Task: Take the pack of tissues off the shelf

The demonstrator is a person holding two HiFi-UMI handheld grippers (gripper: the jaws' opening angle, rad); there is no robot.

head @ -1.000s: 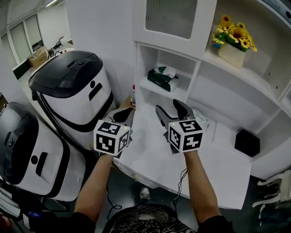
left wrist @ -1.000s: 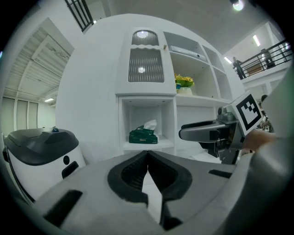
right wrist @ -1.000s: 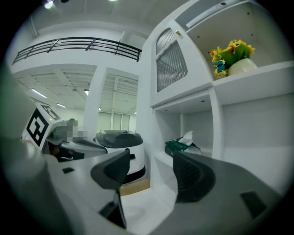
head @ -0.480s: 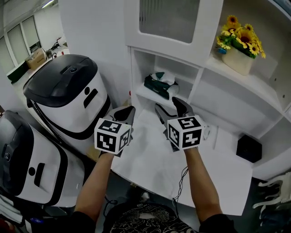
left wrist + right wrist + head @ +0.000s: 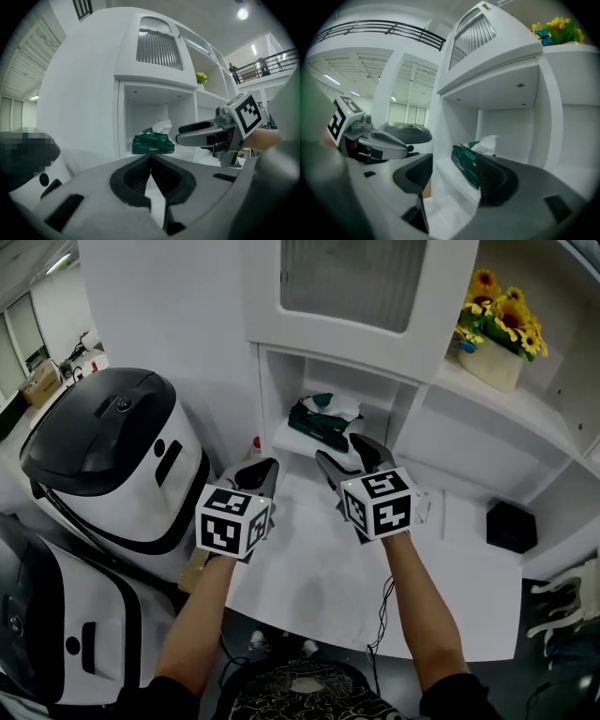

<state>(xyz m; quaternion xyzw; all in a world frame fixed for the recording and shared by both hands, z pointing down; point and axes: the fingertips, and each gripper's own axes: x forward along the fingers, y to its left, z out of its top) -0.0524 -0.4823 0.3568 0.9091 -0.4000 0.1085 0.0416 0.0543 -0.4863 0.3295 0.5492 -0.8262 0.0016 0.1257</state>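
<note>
A dark green pack of tissues [image 5: 322, 421] with a white tissue poking from its top lies on a low white shelf [image 5: 286, 439] inside a cabinet niche. It also shows as the green pack [image 5: 153, 143] and the tissue pack [image 5: 467, 164] in the gripper views. My right gripper [image 5: 344, 457] is open, its jaws wide apart just in front of the pack, not touching it. My left gripper [image 5: 255, 474] is shut and empty, lower and to the left, above the white counter [image 5: 309, 568].
White cabinet with a slatted door [image 5: 366, 282] above the niche. Sunflowers in a pot [image 5: 495, 334] stand on the upper right shelf. A black box [image 5: 511, 526] sits at the counter's right. Large white and black machines [image 5: 112, 456] stand left. A small bottle [image 5: 255, 444] stands beside the cabinet.
Both grippers have moved forward and up toward the niche. The right gripper's jaws are now close in front of the tissue pack. The head view has shifted.
</note>
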